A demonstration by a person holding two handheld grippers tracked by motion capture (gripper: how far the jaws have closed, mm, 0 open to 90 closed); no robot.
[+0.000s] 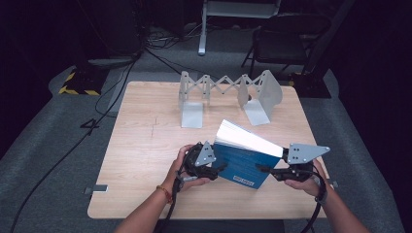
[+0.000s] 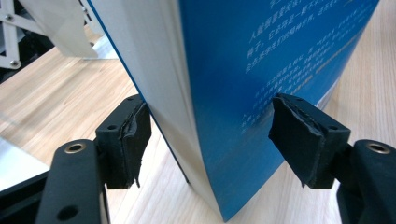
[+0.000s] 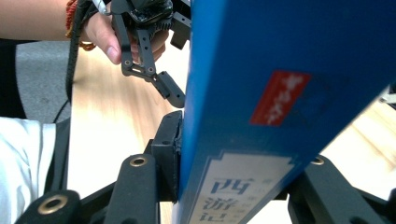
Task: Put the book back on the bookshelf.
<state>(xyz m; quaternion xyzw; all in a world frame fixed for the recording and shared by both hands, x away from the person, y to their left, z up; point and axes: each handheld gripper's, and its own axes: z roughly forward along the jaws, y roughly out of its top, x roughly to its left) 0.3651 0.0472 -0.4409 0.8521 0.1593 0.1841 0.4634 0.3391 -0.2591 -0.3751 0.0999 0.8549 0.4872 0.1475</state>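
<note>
A thick blue book is held tilted above the wooden table, with its white page edges turned up and away from me. My left gripper straddles its left lower corner. In the left gripper view both pads touch the book, one on the page side and one on the back cover. My right gripper holds the spine end. In the right gripper view its left pad presses the book's side and the far jaw is hidden behind the spine. The left gripper shows beyond.
A grey folding metal book rack stands at the table's far edge, with two upright end plates. A dark chair and cables lie on the floor beyond. Bare wood lies left of my hands.
</note>
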